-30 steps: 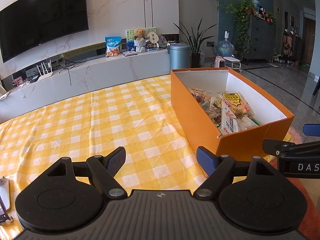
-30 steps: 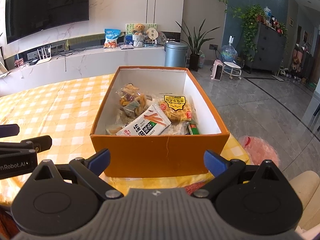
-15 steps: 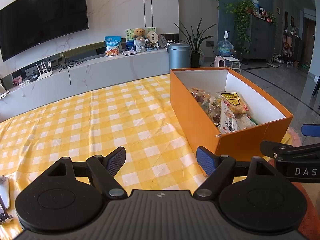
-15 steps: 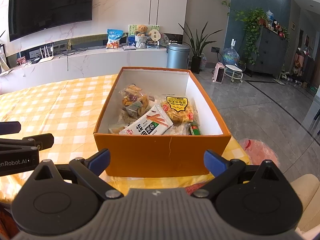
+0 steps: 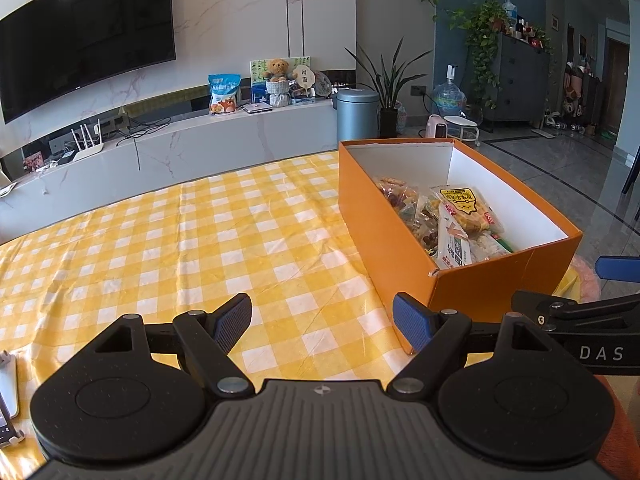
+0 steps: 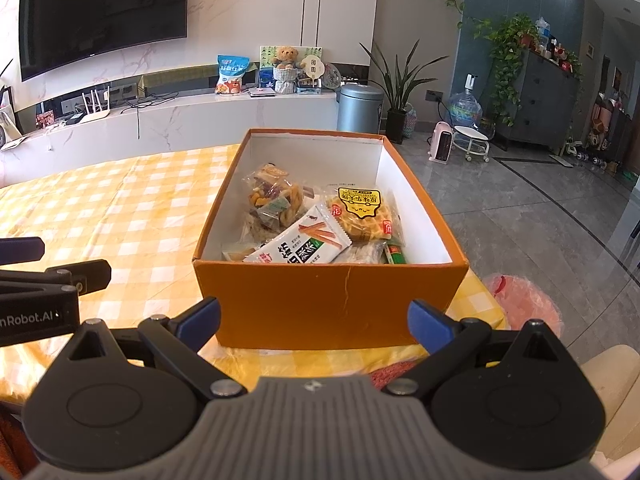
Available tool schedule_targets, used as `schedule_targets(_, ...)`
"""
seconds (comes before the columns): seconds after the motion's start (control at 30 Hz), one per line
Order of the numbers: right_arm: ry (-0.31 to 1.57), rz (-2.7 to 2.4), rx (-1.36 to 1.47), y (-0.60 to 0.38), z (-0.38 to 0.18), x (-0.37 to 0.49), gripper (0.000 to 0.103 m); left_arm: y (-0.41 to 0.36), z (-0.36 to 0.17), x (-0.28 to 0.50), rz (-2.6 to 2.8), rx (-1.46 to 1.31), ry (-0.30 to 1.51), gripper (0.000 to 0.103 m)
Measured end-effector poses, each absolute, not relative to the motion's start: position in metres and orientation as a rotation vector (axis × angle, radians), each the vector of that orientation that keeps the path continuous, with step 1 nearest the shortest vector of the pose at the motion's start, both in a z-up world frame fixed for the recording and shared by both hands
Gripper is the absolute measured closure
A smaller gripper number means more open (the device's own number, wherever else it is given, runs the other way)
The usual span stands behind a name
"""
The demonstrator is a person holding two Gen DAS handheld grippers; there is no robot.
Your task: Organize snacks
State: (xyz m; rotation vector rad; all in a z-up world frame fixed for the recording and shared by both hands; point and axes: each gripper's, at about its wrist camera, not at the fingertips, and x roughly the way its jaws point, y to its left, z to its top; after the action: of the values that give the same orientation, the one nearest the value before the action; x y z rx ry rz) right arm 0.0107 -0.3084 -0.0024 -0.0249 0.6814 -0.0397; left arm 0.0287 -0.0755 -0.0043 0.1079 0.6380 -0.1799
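Note:
An orange cardboard box (image 6: pixel 328 300) (image 5: pixel 384 216) with a white inside stands on the yellow checked tablecloth (image 5: pixel 180 240), near its right edge. Several snack packets lie in it: a white packet with orange sticks (image 6: pixel 304 246), a yellow-labelled waffle pack (image 6: pixel 360 214), a clear bag of mixed crisps (image 6: pixel 274 200). My right gripper (image 6: pixel 314 318) hangs open in front of the box's near wall, empty. My left gripper (image 5: pixel 322 314) is open over bare cloth, left of the box, nothing between its fingers.
A pink plastic bag (image 6: pixel 520 300) lies past the table's right edge, over grey floor tiles. A white object (image 5: pixel 8 380) sits at the table's near left. A long marble TV bench (image 5: pixel 180 140) and a grey bin (image 5: pixel 357 114) stand behind the table.

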Motion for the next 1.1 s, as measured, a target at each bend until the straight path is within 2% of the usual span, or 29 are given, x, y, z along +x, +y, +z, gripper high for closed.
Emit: schedule_targets(1.1, 0.696, -0.015, -0.039, -0.3036, -0.0071, 0.0105, 0.005, -0.0724, -0.0017, 0.0254, -0.160, 0.087, 0.625, 0.009)
